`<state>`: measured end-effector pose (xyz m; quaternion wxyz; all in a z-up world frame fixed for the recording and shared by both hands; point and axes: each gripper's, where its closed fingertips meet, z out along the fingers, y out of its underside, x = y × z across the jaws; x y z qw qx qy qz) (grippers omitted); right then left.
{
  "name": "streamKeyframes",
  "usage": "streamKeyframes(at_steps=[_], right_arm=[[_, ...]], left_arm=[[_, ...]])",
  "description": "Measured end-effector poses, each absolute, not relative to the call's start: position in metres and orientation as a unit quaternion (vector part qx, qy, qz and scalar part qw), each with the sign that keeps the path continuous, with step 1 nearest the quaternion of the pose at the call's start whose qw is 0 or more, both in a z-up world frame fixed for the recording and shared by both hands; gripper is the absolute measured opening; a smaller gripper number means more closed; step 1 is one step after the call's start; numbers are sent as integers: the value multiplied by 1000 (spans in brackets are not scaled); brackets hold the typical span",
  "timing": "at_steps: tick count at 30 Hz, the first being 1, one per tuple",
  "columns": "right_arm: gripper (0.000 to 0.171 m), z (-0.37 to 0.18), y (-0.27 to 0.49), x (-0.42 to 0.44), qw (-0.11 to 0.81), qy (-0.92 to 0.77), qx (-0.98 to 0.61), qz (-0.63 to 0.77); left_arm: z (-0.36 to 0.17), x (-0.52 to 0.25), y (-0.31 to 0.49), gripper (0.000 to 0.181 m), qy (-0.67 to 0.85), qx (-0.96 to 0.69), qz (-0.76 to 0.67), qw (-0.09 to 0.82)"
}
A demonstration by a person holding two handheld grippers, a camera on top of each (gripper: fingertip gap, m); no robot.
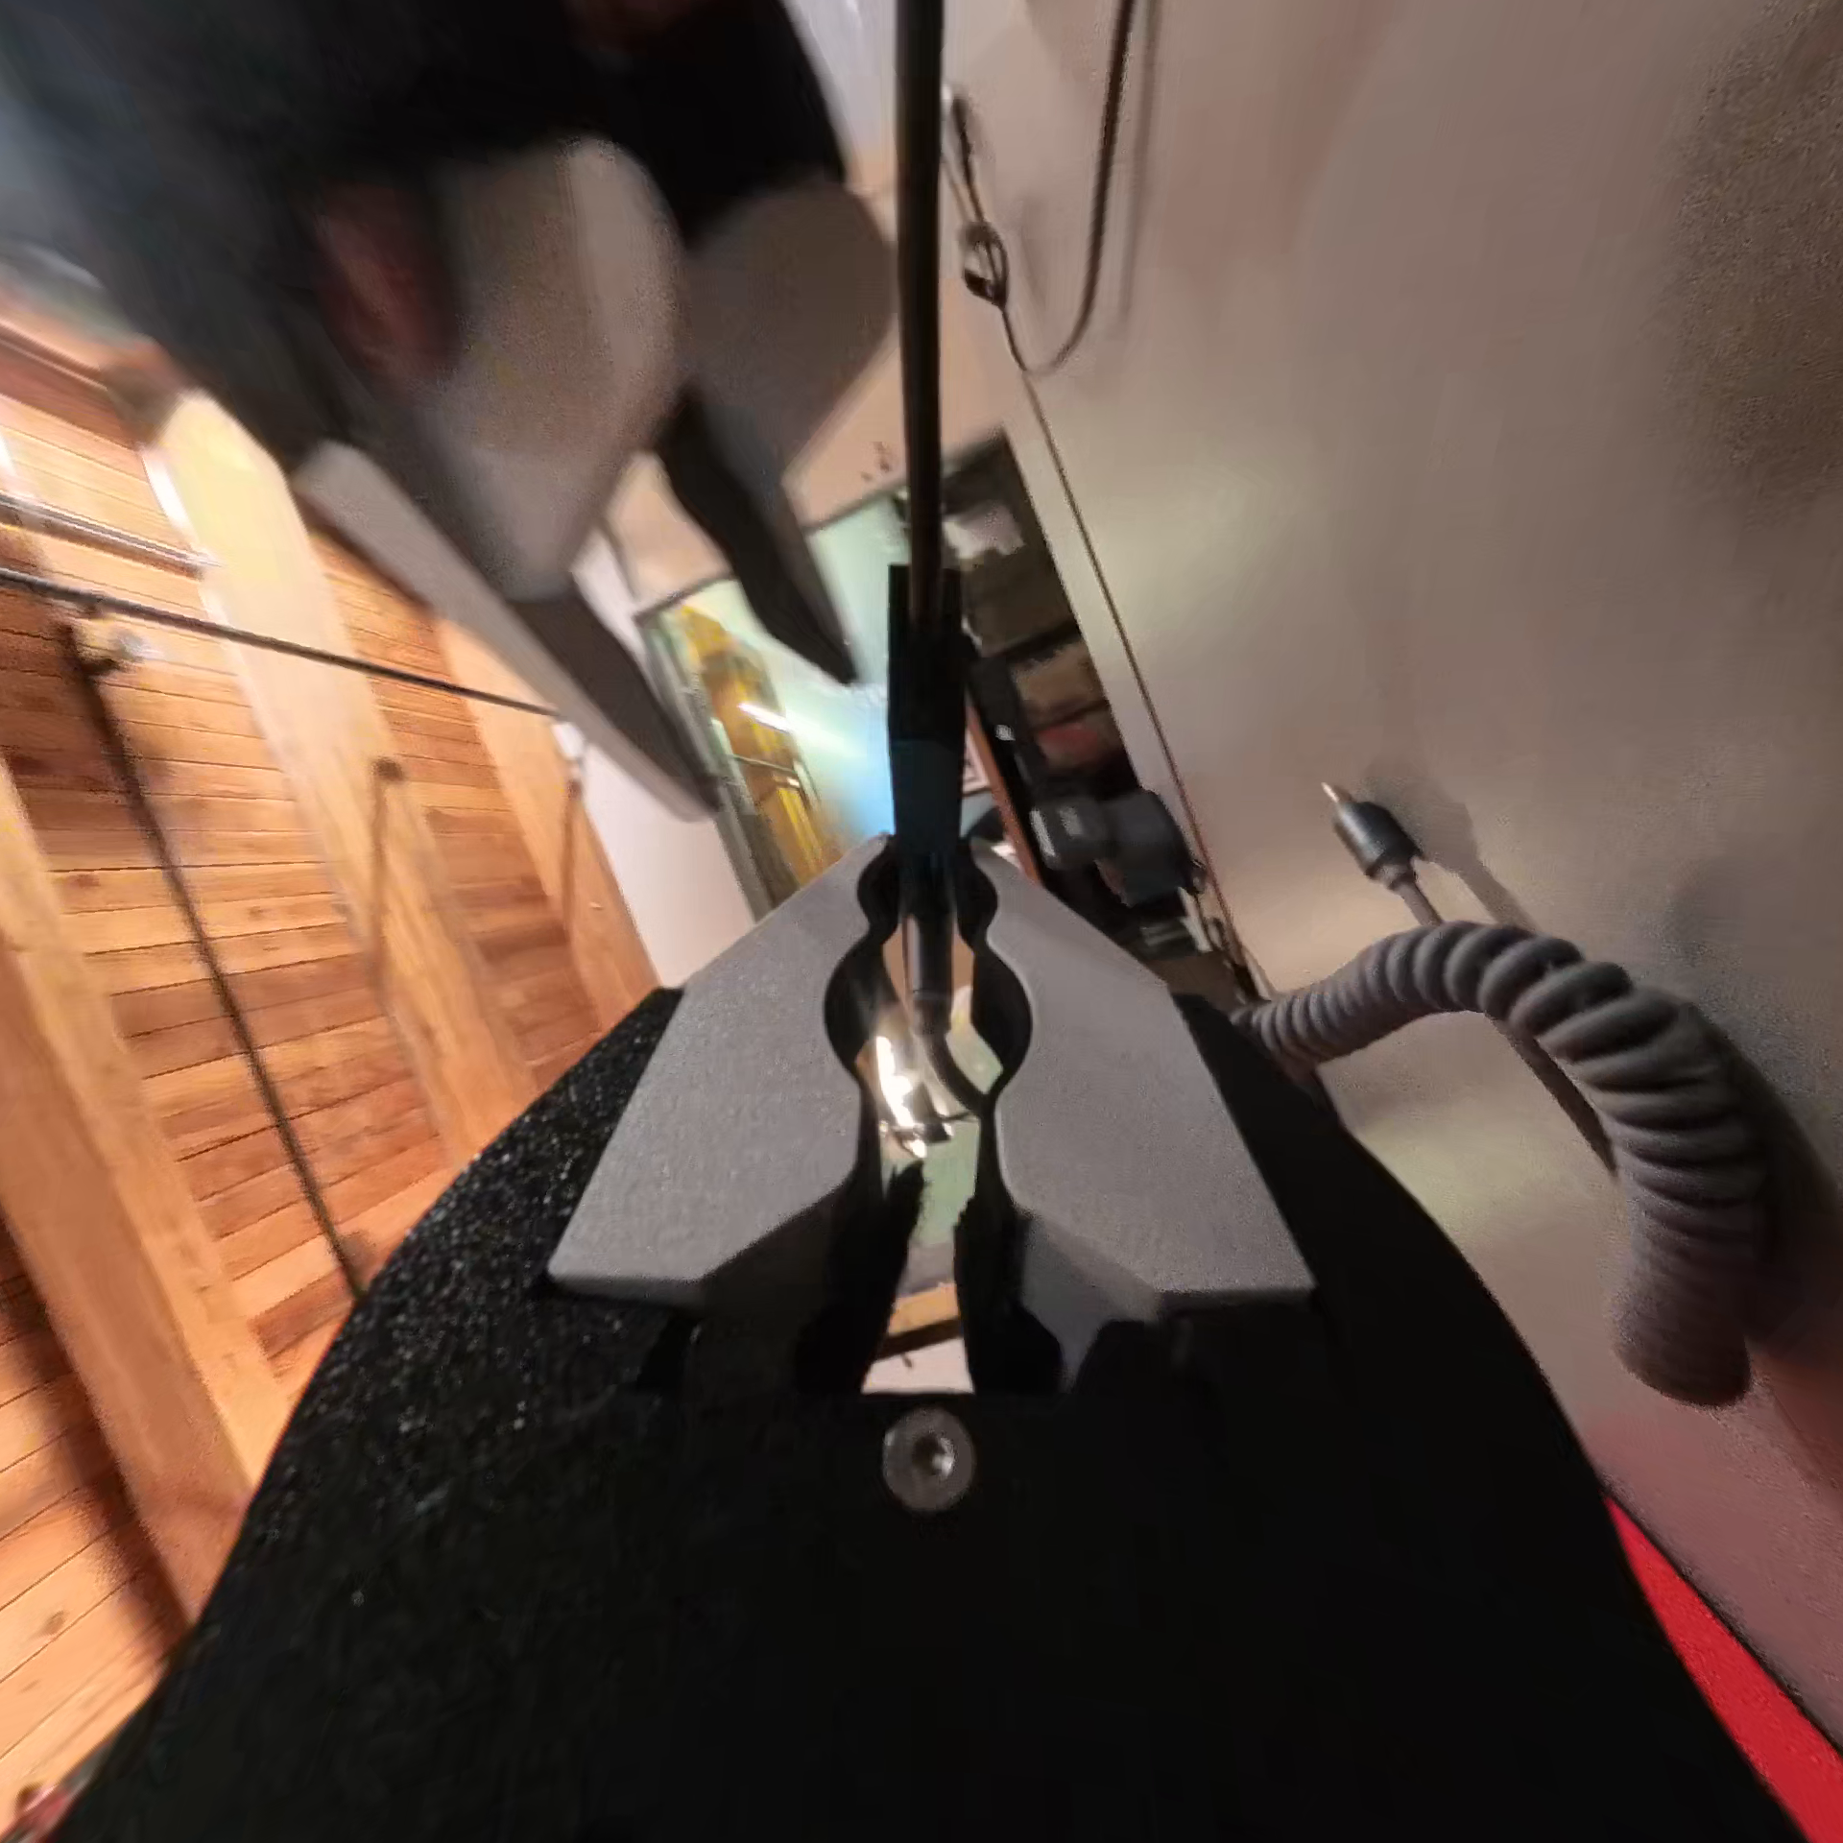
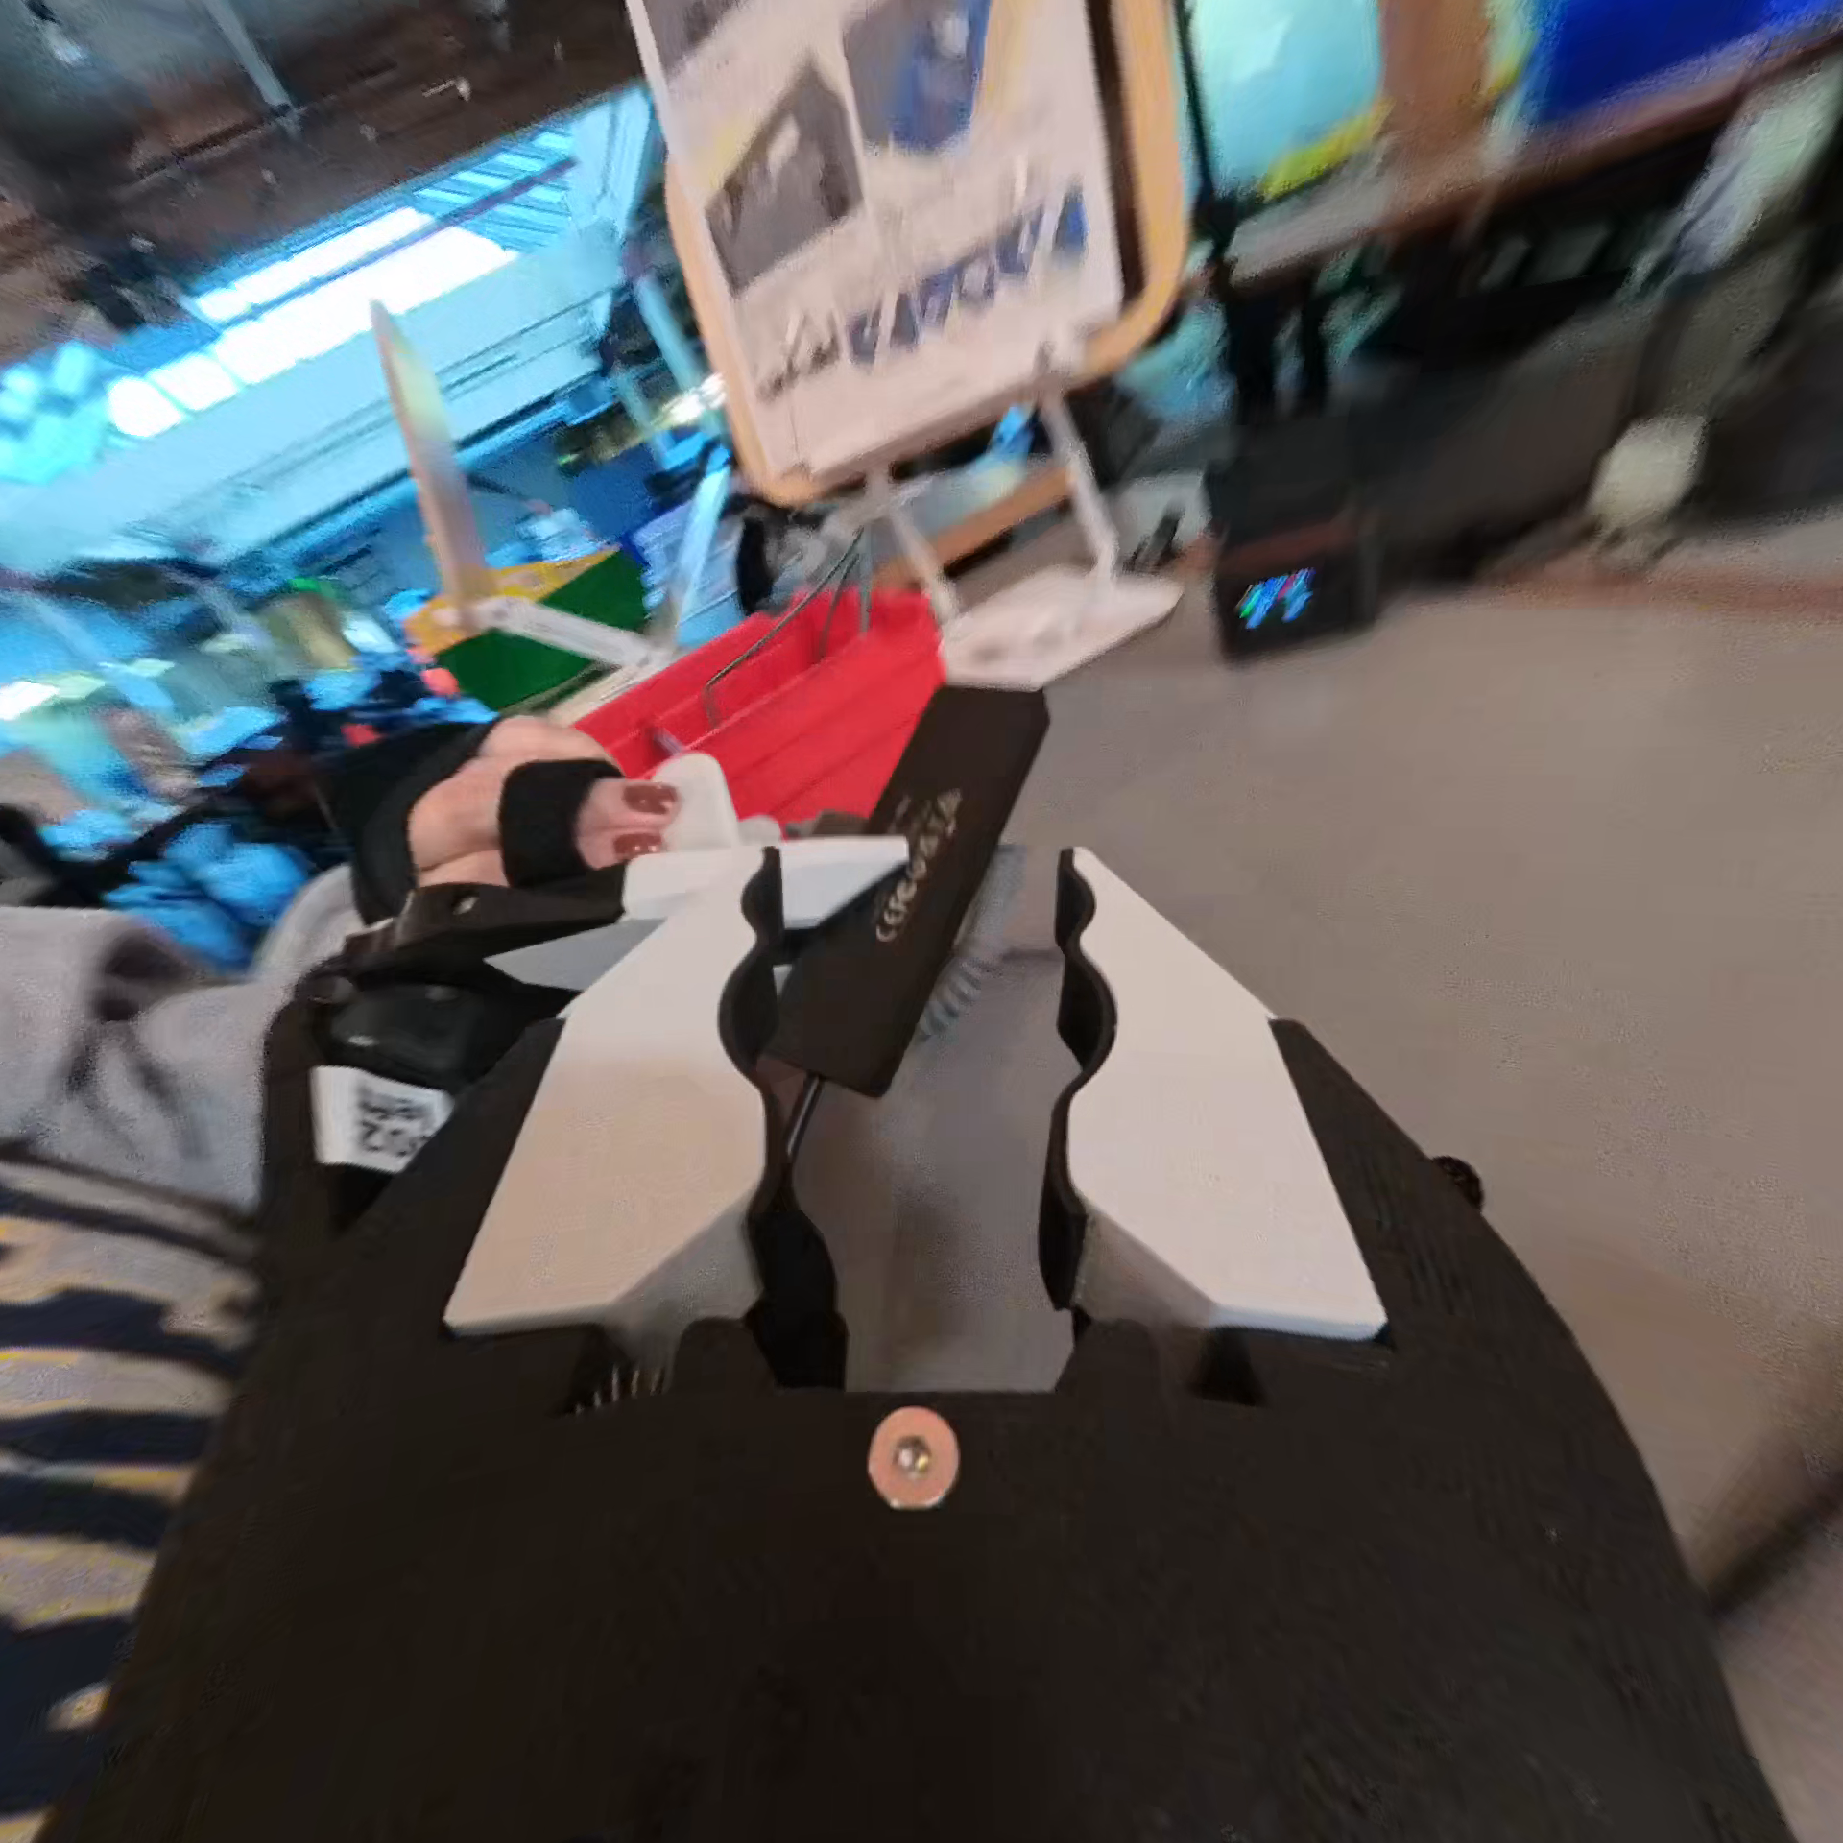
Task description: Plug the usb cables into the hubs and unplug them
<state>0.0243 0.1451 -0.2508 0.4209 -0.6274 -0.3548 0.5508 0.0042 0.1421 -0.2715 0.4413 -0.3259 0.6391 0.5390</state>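
My left gripper point(image 1: 925, 878) is shut on a flat black USB hub point(image 1: 922, 718), seen edge-on and sticking out past the fingertips. A thin black cable point(image 1: 916, 299) runs on from the hub's far end. In the right wrist view the same hub point(image 2: 927, 858) is tilted above the table, pinched by the left gripper's white finger point(image 2: 818, 883), with a gloved hand point(image 2: 558, 808) behind. My right gripper point(image 2: 918, 868) is open just before the hub. The hub's cable point(image 2: 803, 1127) drops into the gap along its left finger. The right gripper shows blurred in the left wrist view point(image 1: 558, 329).
A grey coiled cable point(image 1: 1636, 1047) and a loose round plug point(image 1: 1371, 833) lie on the pale table point(image 1: 1446, 499). A red bin point(image 2: 798, 698) and a white stand holding a framed board point(image 2: 1057, 598) sit beyond the hub. A small black device point(image 2: 1287, 588) stands at the far right.
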Motion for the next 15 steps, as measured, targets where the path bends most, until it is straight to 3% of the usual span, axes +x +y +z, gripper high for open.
streamKeyframes(at_steps=[3, 7, 9, 13, 15], right_arm=[[45, -274, 137, 17, 293, -324, -669, 602], [40, -258, 123, 14, 256, -304, -628, 669], [47, -247, 122, 17, 199, -250, -598, 735], [43, -244, 109, 17, 118, -236, -573, 776], [28, -249, 104, 13, 109, -245, -579, 770]], left_arm=[[-264, 15, 132, 8, 635, -287, 543, 469], [-253, 18, 122, 8, 622, -241, 558, 493], [-255, 24, 113, 8, 630, -218, 549, 504], [-268, 36, 101, 8, 649, -189, 530, 512], [-265, 38, 99, 8, 643, -190, 528, 521]])
